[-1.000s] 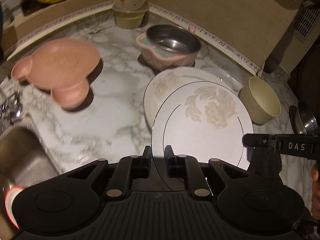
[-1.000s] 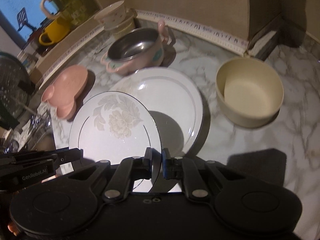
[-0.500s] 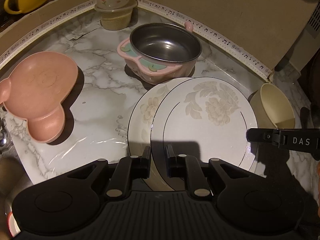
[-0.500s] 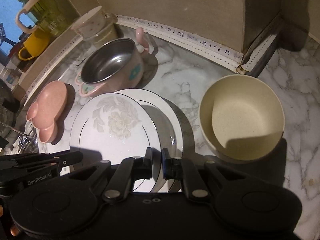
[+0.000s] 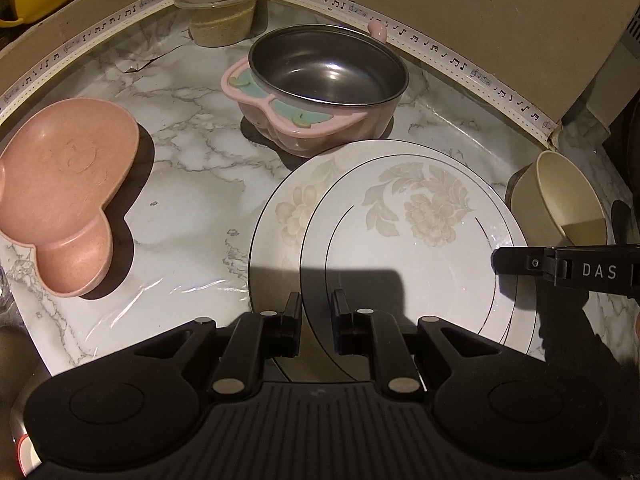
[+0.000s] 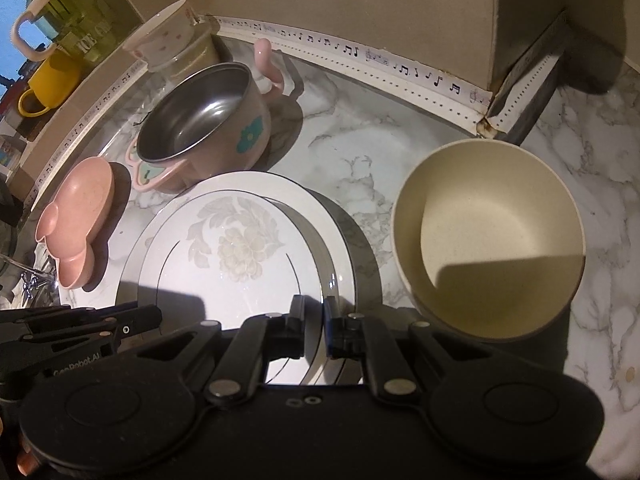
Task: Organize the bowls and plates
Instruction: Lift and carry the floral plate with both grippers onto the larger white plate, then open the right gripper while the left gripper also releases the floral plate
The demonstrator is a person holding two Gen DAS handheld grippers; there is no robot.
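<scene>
A white floral plate [image 5: 416,240] [image 6: 236,264] is held at its near rim by both grippers, low over a second, matching plate [image 5: 280,216] [image 6: 320,208] on the marble counter. My left gripper [image 5: 316,316] is shut on the top plate's left rim. My right gripper [image 6: 314,320] is shut on its right rim. The top plate sits a little right of the lower one. A steel bowl in a pink holder [image 5: 324,84] [image 6: 204,120] stands just behind the plates. A cream bowl [image 5: 560,200] [image 6: 488,248] stands to the right.
A pink bear-shaped dish [image 5: 64,192] [image 6: 76,224] lies at the left. Two stacked small bowls [image 5: 216,4] [image 6: 172,44] stand in the back corner against the cardboard wall. A yellow mug [image 6: 44,84] sits on the ledge. A sink edge [image 5: 16,376] shows at the lower left.
Both grippers carried the floral plate forward and down over the second plate, so it now covers most of it. The steel bowl and cream bowl look closer.
</scene>
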